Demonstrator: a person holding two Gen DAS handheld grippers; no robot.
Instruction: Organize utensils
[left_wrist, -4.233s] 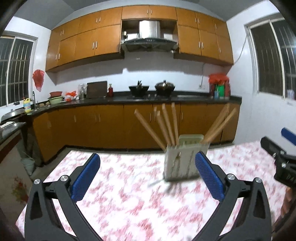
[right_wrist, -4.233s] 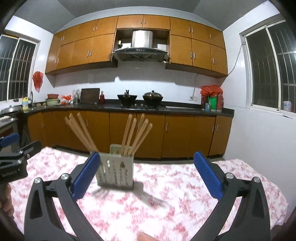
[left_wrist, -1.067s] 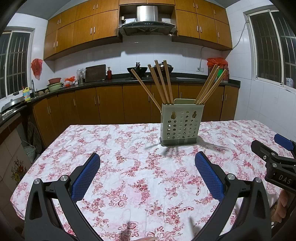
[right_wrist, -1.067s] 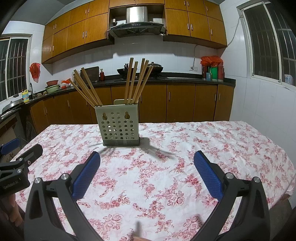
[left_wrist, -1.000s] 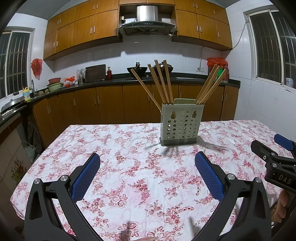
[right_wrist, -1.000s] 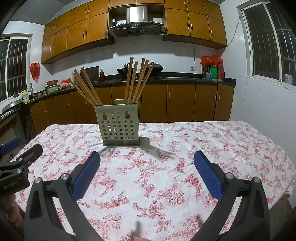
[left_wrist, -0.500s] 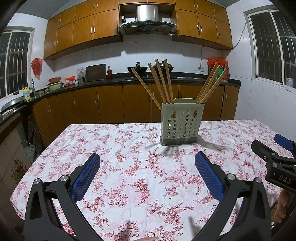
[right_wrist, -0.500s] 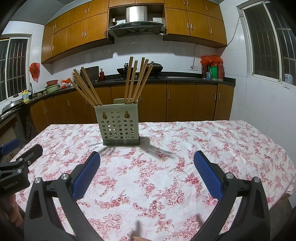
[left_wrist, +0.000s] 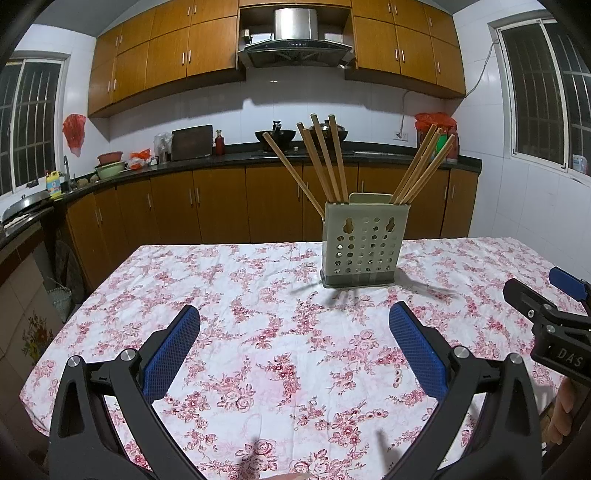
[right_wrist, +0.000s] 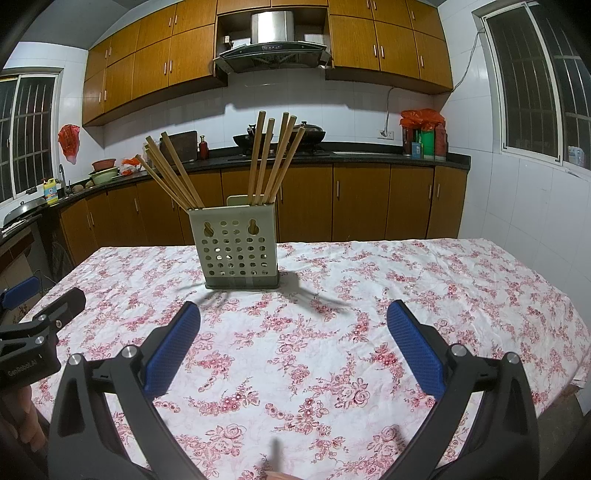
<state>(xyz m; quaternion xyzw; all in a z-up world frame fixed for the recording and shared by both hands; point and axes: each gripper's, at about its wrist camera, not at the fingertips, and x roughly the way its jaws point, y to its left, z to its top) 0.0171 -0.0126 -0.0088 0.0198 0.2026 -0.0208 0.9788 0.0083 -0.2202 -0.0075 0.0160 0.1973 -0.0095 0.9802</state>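
Observation:
A pale green perforated utensil holder (left_wrist: 365, 245) stands upright on the floral tablecloth (left_wrist: 258, 332); it also shows in the right wrist view (right_wrist: 240, 248). Several wooden chopsticks (left_wrist: 325, 162) stick out of it in two bunches, also seen in the right wrist view (right_wrist: 273, 162). My left gripper (left_wrist: 294, 332) is open and empty, held low over the table in front of the holder. My right gripper (right_wrist: 293, 332) is open and empty too, to the right of the left one. Each gripper shows at the edge of the other's view.
The table stands in a kitchen with wooden cabinets (left_wrist: 221, 206) and a dark counter behind it. Woks (right_wrist: 251, 139) sit on the stove under a range hood (right_wrist: 273, 44). The table's left edge (left_wrist: 74, 310) drops to a tiled floor.
Over four seconds both grippers have drawn back and dropped from close to the holder. In the last second nothing has visibly moved.

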